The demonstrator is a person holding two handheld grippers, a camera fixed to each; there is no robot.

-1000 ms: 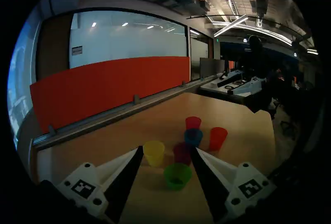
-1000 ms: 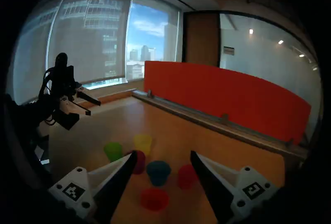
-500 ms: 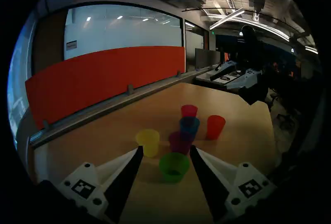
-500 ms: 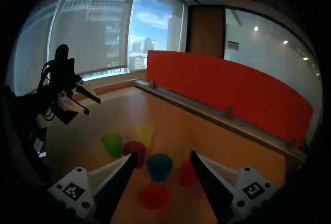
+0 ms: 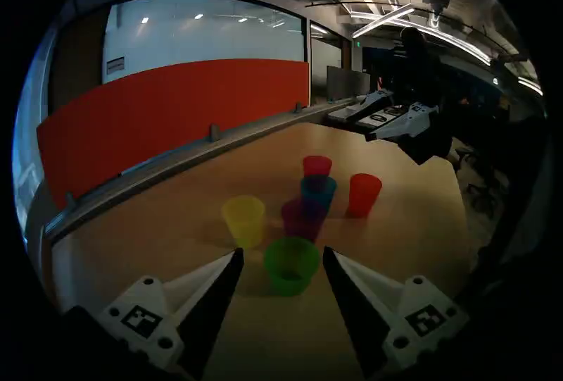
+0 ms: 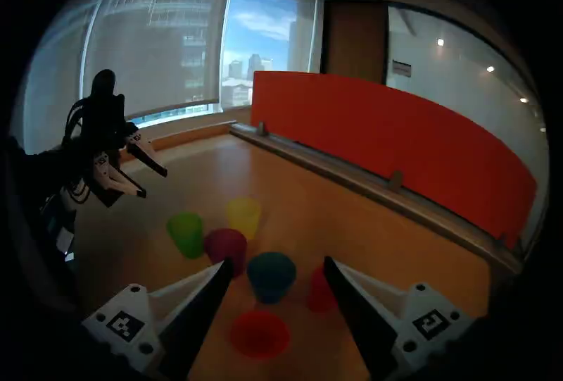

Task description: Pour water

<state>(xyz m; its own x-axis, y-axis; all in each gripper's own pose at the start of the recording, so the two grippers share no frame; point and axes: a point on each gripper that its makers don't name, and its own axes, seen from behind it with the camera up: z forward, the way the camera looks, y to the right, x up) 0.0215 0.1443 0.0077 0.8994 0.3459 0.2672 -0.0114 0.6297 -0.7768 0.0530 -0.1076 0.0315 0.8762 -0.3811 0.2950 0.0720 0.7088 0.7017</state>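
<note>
Left gripper view: marker-tagged tongs (image 5: 281,253)

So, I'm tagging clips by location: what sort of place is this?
Probably an office: a wooden table with an orange divider panel, tall windows onto city towers, and strip ceiling lights.

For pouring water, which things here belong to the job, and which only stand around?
For the job: green cup, yellow cup, purple cup, blue cup, pink cup, red cup; left tongs, right tongs, both open.

Just around: orange partition, window; the wooden table merely bears the cups.
</note>
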